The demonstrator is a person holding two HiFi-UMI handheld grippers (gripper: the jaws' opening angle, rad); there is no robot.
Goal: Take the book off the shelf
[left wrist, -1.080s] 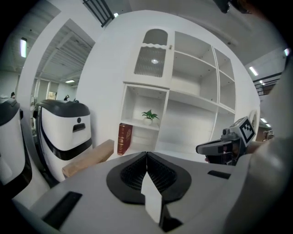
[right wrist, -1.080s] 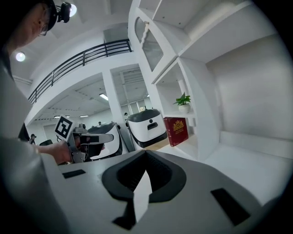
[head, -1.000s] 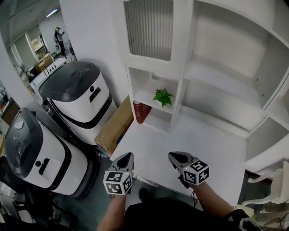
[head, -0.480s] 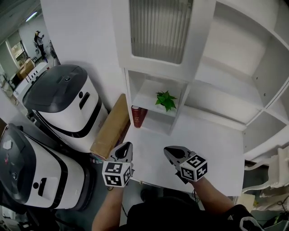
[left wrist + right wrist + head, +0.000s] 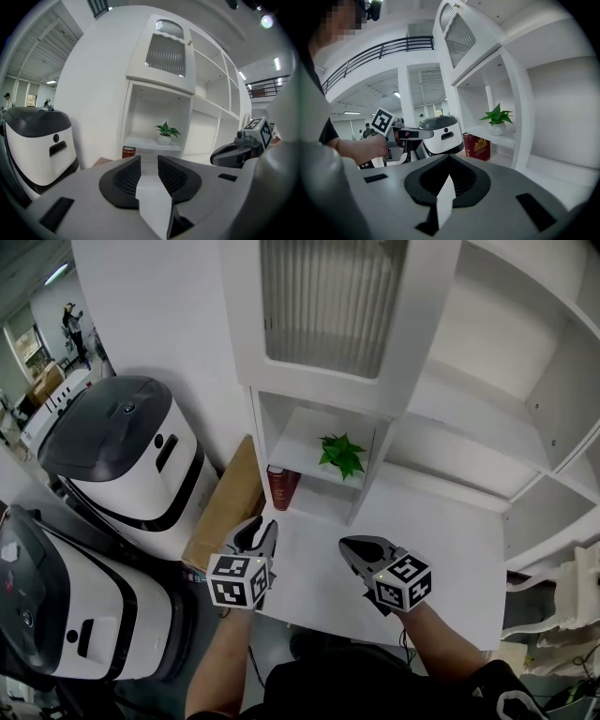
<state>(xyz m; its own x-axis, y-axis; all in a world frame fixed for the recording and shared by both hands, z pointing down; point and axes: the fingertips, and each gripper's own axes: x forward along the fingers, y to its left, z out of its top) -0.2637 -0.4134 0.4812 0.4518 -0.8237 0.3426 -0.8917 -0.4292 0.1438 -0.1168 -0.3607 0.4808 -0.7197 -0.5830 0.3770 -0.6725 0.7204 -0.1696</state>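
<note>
A dark red book (image 5: 281,486) stands upright at the left end of the lowest shelf cubby, under the board that bears a small potted plant (image 5: 342,454). My left gripper (image 5: 265,526) hovers over the table's near left edge, short of the book and pointing at it. Its jaws have just been opening and nothing is between them. In the left gripper view the book (image 5: 128,152) shows beyond the parted left gripper (image 5: 149,157). My right gripper (image 5: 345,546) hangs beside it with jaws together and empty. The right gripper view has the book (image 5: 477,146) ahead of the right gripper (image 5: 449,158).
A white shelf unit with a ribbed cabinet door (image 5: 328,296) rises behind the white table (image 5: 431,549). Two white-and-black rounded machines (image 5: 122,446) (image 5: 56,606) and a cardboard box (image 5: 225,507) stand left of the table.
Both grippers have moved forward toward the shelf. The left gripper's jaws, shut in the earlier frames, now stand apart. The right gripper's jaws look the same.
</note>
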